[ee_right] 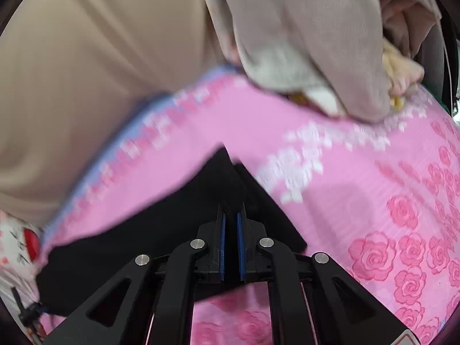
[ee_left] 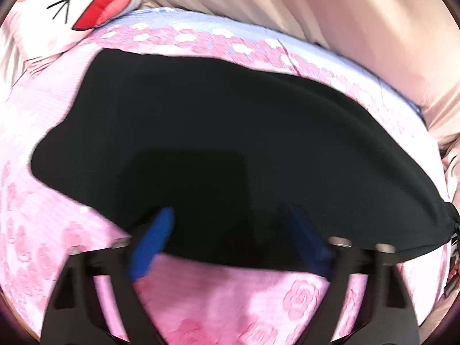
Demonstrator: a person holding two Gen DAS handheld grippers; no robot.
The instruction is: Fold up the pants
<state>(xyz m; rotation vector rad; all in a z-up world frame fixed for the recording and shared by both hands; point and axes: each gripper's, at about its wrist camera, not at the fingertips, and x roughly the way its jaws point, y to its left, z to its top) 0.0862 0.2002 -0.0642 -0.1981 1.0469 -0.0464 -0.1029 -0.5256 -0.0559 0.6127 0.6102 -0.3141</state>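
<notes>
So the black pants (ee_left: 215, 143) are lying mostly flat on the pink rose bedspread (ee_left: 244, 302), filling the middle of the left view, cartoon pillow (ee_left: 86, 5) up at 11 o'clock. Left hand-held gripper (ee_left: 227, 241) is spread over the near hem at 6 o'clock, pinching nothing. Right hand-held gripper (ee_right: 231, 227) is pressed together on a pants edge, cloth peaking up at 12 o'clock. Looks like a fold's underway, more left to do

Bright even light, motion blur, fisheye edges
</notes>
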